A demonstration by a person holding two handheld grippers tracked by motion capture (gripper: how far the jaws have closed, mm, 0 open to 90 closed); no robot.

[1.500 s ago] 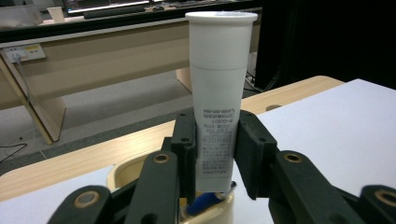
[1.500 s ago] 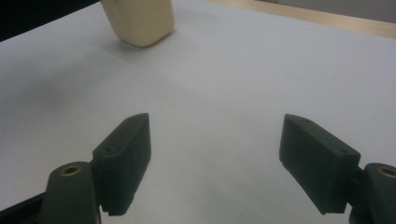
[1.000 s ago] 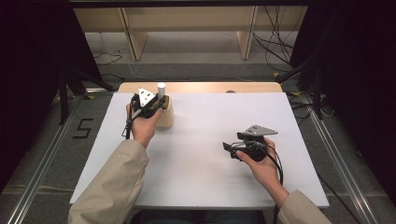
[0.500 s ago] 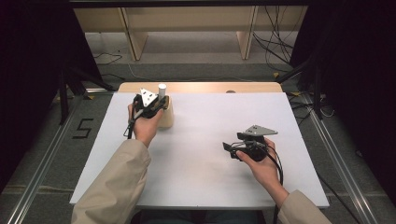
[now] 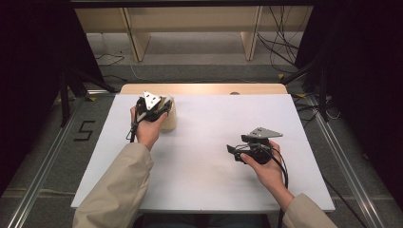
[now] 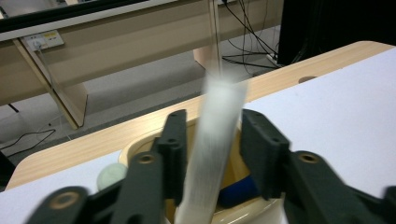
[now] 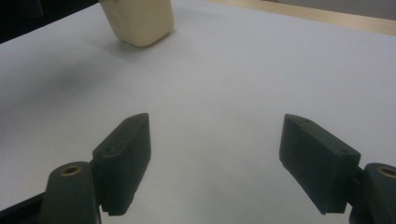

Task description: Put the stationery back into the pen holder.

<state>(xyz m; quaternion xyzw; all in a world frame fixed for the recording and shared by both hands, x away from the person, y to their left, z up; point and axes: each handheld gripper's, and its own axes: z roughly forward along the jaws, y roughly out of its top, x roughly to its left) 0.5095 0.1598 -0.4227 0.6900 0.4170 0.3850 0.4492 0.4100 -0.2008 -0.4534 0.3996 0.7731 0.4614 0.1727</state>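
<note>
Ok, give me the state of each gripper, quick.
Left gripper: jaws just opened, open around the white tube standing in the cream cup, pads off it.
Right gripper: open, empty, over the white table.

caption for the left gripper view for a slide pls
Left gripper jaws, just opening, flank a blurred white tube standing in a cream cup on the table.

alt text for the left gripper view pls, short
A blurred white tube stands tilted between the left gripper's two black jaws, which have just been opening and stand clear of it on both sides. Its lower end sits in a cream cup that also holds something blue, on a white table.
</note>
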